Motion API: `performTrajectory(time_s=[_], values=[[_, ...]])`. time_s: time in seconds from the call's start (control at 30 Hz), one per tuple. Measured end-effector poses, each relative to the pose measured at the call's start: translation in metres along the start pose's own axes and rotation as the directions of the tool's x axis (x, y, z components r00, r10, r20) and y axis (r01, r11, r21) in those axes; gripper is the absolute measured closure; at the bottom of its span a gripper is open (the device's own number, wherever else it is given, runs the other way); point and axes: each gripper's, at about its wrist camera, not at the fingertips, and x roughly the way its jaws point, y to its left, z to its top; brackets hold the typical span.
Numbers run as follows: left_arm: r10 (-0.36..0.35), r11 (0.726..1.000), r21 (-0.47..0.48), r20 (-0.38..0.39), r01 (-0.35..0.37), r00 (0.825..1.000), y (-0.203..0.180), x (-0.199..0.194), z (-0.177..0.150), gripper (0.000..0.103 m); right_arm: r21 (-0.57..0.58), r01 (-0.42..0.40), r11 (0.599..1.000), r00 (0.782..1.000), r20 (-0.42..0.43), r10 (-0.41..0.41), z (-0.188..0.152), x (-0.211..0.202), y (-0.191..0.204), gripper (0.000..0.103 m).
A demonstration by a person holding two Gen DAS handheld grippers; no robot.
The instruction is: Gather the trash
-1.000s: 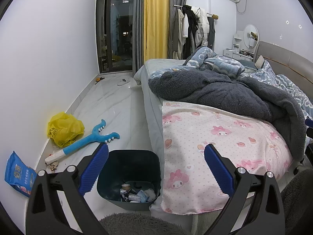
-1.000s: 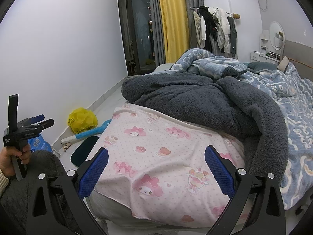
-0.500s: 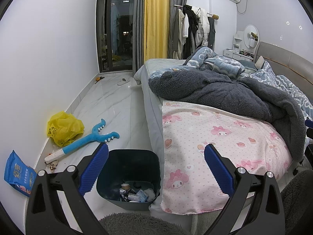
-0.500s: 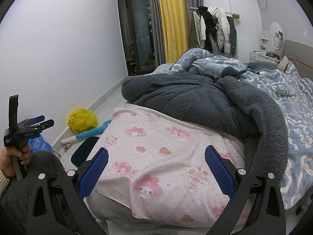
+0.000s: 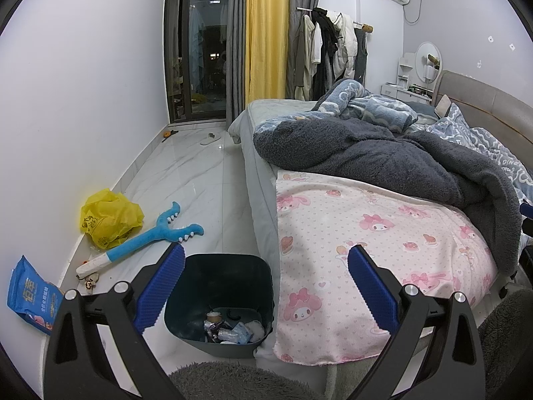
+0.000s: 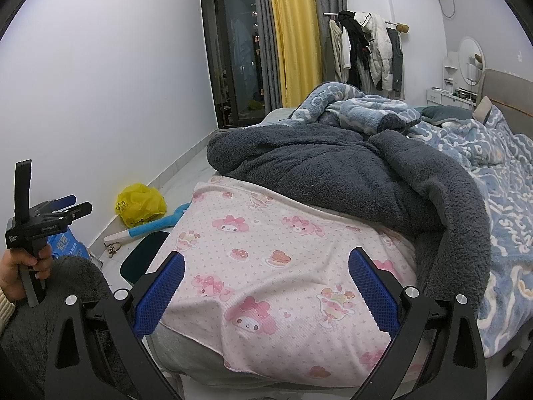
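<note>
A dark trash bin (image 5: 220, 293) stands on the floor against the bed's side, with several wrappers and tissues (image 5: 233, 328) at its bottom. A crumpled yellow plastic bag (image 5: 108, 218) lies by the left wall, also in the right wrist view (image 6: 140, 204). A blue packet (image 5: 31, 295) lies at the far left. My left gripper (image 5: 265, 283) is open and empty, held above the bin's right side. My right gripper (image 6: 266, 285) is open and empty over the pink blanket (image 6: 276, 253). The left gripper shows in the right wrist view (image 6: 43, 225), held in a hand.
A blue and white plush toy (image 5: 143, 238) lies on the floor next to the yellow bag. The bed (image 5: 383, 173) with a grey fleece blanket (image 6: 349, 173) fills the right. A slipper (image 5: 210, 138) lies near the balcony door. Grey fuzzy fabric (image 5: 233, 380) is below.
Almost nothing has changed. Both grippers stay open and nearly still, with only a slight drift of the left view.
</note>
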Motion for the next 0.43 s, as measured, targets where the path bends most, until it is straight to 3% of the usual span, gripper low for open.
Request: performTrajectory(time_s=[0.43], values=[[0.004,1.000,0.002,-0.005,-0.004,1.000,0.0004,0.0012,-0.0017,0.003,-0.001,0.000,1.000,1.000,0.000,0.000,0.0002,-0.0001,-0.0002,0.003]])
